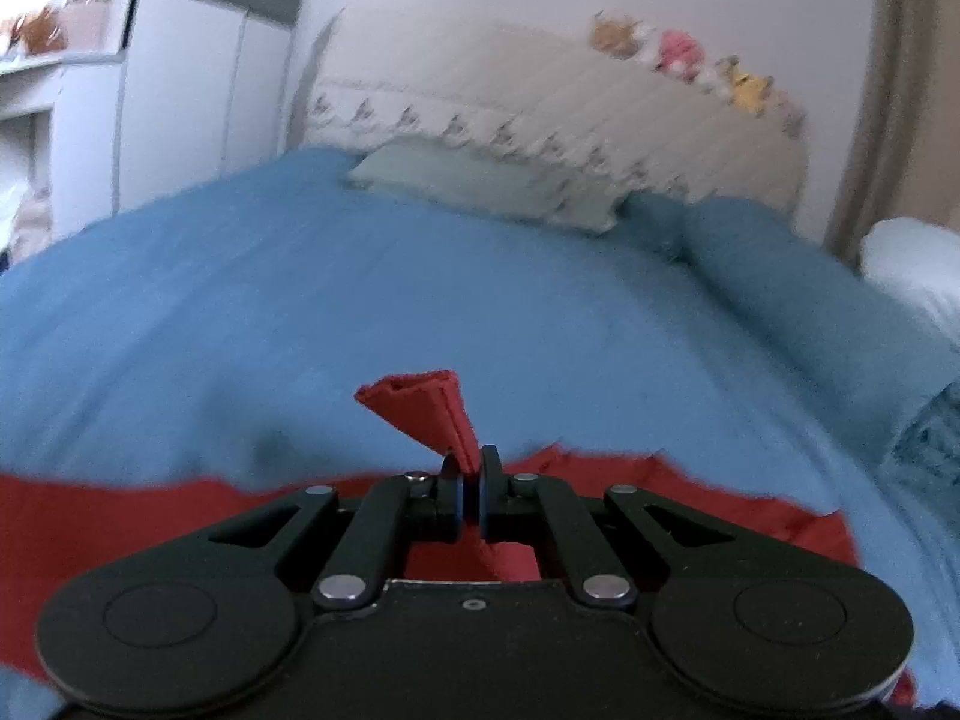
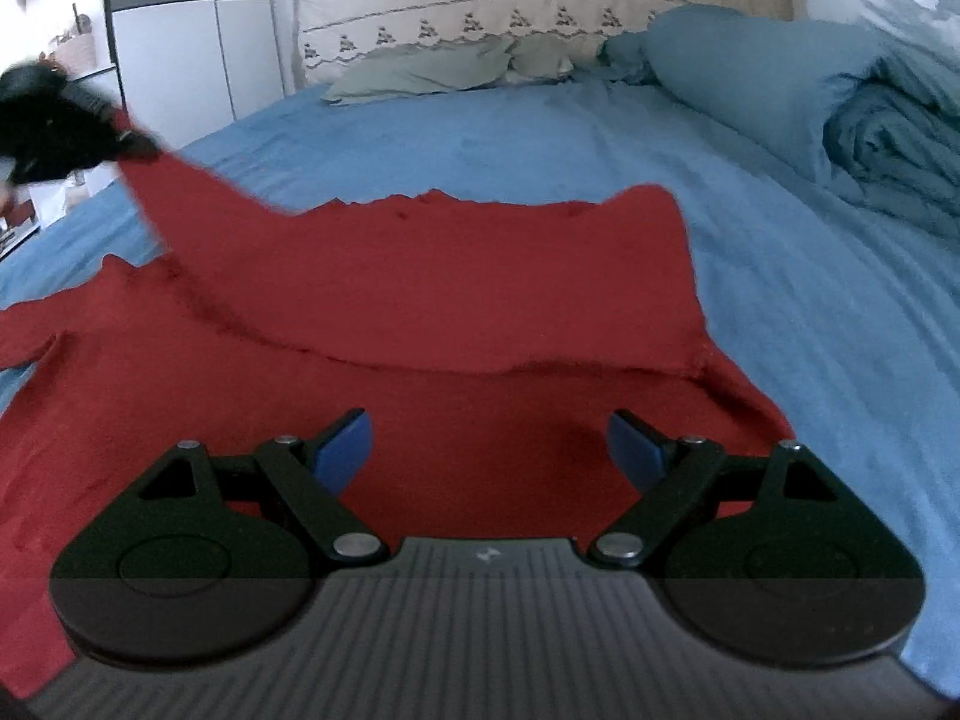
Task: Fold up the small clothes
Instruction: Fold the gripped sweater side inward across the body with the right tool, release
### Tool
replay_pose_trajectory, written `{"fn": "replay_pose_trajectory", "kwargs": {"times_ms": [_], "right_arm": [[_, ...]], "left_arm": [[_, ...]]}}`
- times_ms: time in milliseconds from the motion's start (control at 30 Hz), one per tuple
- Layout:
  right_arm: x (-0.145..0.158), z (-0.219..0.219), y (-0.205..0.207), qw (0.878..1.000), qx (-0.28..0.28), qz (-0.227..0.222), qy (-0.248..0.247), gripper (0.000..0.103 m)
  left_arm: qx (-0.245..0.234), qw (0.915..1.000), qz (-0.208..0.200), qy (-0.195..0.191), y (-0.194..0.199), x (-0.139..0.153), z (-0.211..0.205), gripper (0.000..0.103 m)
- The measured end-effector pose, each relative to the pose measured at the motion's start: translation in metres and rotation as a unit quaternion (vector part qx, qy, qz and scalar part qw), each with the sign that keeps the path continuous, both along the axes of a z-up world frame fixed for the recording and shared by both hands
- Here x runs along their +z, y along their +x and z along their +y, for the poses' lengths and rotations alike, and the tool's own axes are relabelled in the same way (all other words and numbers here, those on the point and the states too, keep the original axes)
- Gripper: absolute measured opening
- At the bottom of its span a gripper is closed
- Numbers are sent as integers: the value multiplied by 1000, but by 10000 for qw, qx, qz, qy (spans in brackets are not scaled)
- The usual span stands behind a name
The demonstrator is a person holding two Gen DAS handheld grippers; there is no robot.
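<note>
Left gripper [image 1: 472, 480] clamped on red garment [image 2: 420, 300] corner; right gripper [image 2: 489, 456] gaping, empty. Carry corner across bed [image 2: 780, 300] evenly.

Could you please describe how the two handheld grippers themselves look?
Both are black linkage grippers with round side discs and silver pivot pins. The left gripper has dark fingers. The right gripper has blue finger pads and a ribbed grey body.
</note>
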State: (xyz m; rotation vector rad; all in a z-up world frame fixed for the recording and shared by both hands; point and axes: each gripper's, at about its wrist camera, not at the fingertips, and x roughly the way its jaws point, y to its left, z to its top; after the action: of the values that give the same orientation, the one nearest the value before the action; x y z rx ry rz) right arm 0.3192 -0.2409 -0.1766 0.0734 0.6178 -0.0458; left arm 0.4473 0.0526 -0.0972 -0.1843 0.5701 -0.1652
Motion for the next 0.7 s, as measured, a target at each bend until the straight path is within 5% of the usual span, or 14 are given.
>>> {"fn": "replay_pose_trajectory", "kwargs": {"times_ms": [233,300,367,533,700], "right_arm": [[2,-2,12,9999,-60,57,-65,101],[5,-2,20,9998,-65,-30,-179,101],[8,-3,32,9994,-76,-133,-302,101],[3,-5,69,9975,-194,-136,-661,101],[-15,-26,78,9978,-382,118,-528,102]], "left_arm": [[286,9977,618,46,-8,-50,23,14],[390,9972,622,157,-17,-51,25,32],[473,9969,561,279,-27,-50,31,69],[-78,9980,308,551,-30,-40,24,89],[-586,9960,196,649,-10,-34,10,91]]}}
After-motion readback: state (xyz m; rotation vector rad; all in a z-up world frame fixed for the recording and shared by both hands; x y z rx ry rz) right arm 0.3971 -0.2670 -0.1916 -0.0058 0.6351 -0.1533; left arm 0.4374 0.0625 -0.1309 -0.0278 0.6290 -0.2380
